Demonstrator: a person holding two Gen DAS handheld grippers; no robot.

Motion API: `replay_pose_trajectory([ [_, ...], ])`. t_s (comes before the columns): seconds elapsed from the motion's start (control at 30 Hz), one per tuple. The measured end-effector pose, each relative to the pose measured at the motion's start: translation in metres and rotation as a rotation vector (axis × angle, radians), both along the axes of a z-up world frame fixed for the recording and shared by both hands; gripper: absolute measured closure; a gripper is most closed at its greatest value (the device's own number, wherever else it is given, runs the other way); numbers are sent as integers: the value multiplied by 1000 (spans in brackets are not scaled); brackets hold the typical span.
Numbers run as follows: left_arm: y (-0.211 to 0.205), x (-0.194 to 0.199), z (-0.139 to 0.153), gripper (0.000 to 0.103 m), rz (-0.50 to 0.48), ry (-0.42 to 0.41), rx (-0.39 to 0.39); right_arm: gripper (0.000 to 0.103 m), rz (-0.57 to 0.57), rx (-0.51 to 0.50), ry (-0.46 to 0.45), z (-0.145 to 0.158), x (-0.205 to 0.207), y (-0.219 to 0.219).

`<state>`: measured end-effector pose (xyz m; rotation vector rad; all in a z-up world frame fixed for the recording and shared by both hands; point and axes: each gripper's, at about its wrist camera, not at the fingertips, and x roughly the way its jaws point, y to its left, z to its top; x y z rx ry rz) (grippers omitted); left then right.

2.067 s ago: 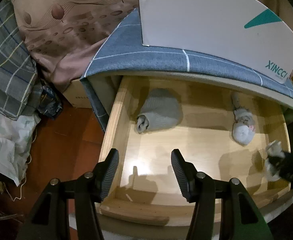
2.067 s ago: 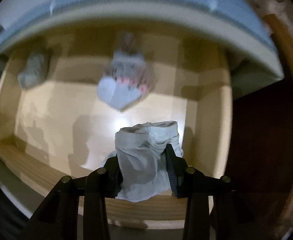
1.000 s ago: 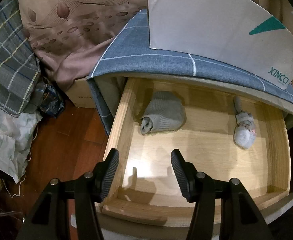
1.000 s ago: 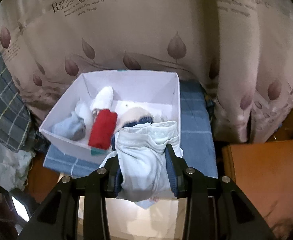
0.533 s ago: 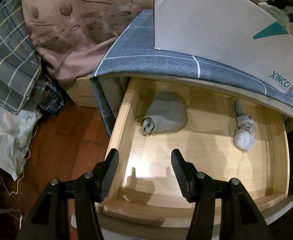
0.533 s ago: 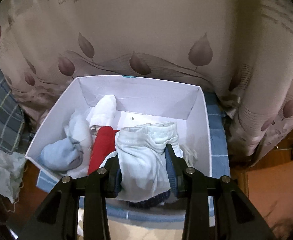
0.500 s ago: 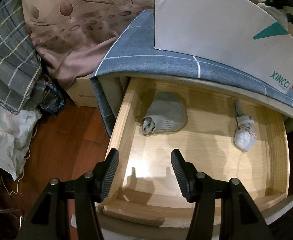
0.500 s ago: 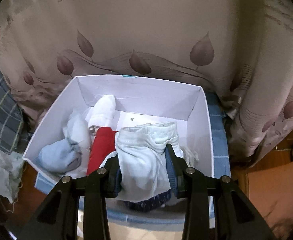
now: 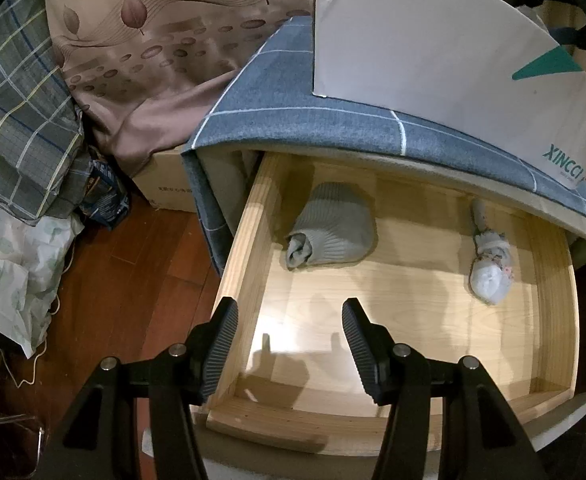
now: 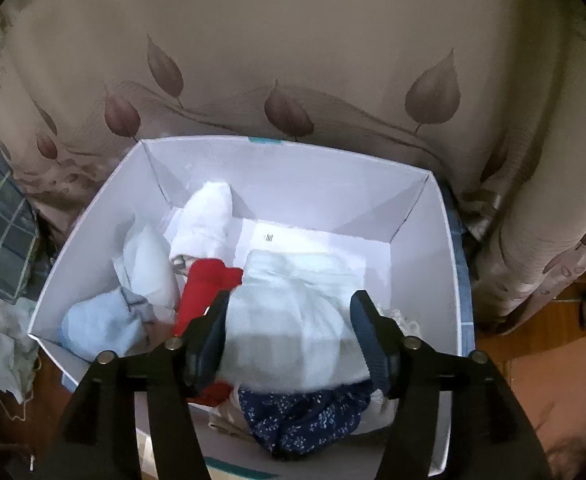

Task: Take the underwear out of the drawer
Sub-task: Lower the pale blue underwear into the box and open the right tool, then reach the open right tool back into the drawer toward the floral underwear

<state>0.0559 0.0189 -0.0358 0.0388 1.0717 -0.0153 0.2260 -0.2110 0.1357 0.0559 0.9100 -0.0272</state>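
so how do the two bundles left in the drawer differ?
The grey bundle is larger, ribbed and plain; the white bundle is smaller, narrower, with a faint pinkish print. Grey lies near the drawer's left side, white near its right. Both are rolled up near the back and untouched.

Both views are dim indoor shots with heavy fisheye bending and black vignetting in the corners. In the left wrist view a light near the camera puts a bright patch on the drawer floor (image 9: pixel 413 312), and the left tool (image 9: pixel 289 320) throws 2 soft finger shadows just ahead of itself; the wooden floor (image 9: pixel 133 280) and the edges fall into gloom. Focus there is crisp. In the right wrist view the white box (image 10: pixel 421 240) glares palely inside, the pale underwear (image 10: pixel 293 312) between the right tool (image 10: pixel 289 312) fingers is smeared, and the curtain (image 10: pixel 293 60) looks soft and flatly lit.
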Motion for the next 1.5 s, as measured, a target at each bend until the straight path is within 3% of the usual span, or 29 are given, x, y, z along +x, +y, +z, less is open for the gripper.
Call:
replay_pose_trajectory([
  [0.3,4,1,-1,47,14,6,2,44,65,50,-42,25,-44,-9],
  [0.53,7,-1,-1,47,34,-1,-1,45,140,110,-26,11,-112,-17],
  [0.73,13,-1,2,47,60,-10,-18,48,213,112,73,-47,-149,-13],
  [0.87,20,-2,4,47,86,-17,-27,62,259,77,213,-109,-145,-2],
  [0.97,25,-2,5,47,111,-21,-33,63,256,32,271,-144,-132,4],
  [1.27,30,0,4,47,122,-16,-46,64,271,-66,300,-195,-106,11],
  [1.5,30,1,4,47,118,-9,-46,64,280,-142,310,-216,-95,15],
])
